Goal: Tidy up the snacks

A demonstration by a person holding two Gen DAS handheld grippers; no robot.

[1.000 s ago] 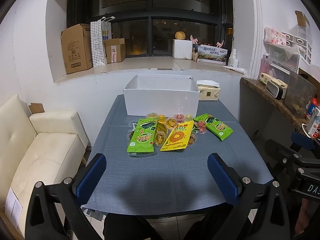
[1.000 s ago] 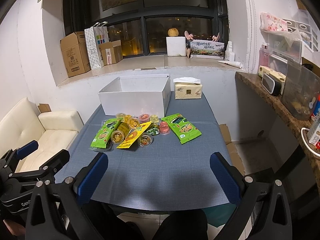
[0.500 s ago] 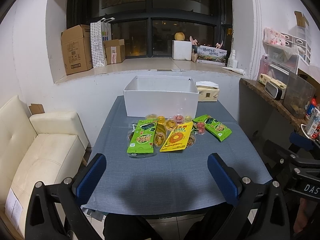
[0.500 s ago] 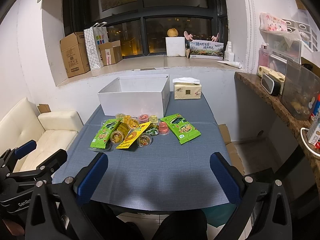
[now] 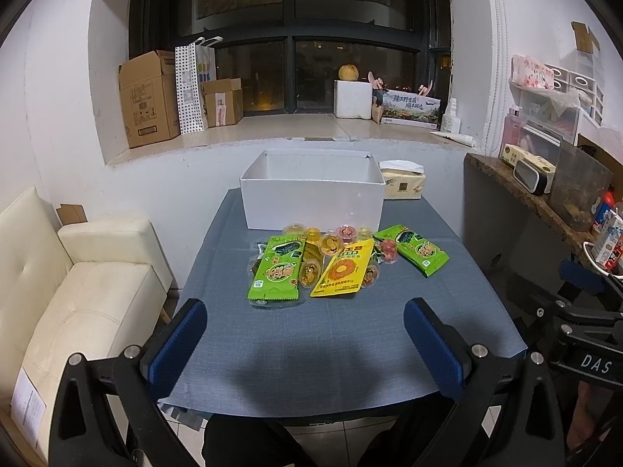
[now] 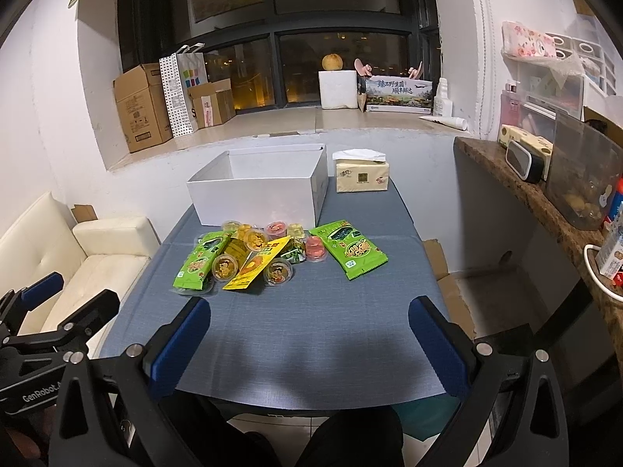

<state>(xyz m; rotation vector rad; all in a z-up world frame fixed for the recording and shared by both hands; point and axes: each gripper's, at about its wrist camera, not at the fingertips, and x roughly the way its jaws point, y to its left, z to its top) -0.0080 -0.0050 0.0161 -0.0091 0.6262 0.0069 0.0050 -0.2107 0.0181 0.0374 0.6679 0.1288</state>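
Little is changed from a second ago: both grippers are held at the near edge of the table, only slightly shifted, and the snacks are untouched.

From the left wrist, the left gripper (image 5: 303, 334) is seen with jaws wide apart and nothing between them, above the grey table (image 5: 342, 334). A green packet (image 5: 277, 270), a yellow packet (image 5: 344, 272) and a second green packet (image 5: 414, 249) are spread mid-table among small jelly cups (image 5: 329, 244), just in front of a white box (image 5: 311, 200). A tissue pack (image 5: 403, 186) is set beside the box.

From the right wrist, the right gripper (image 6: 309, 336) is likewise shown spread open and empty. The snack pile (image 6: 253, 257) is seen ahead and slightly left, with the box (image 6: 259, 198) behind it. The left gripper (image 6: 46, 323) is visible at the lower left.
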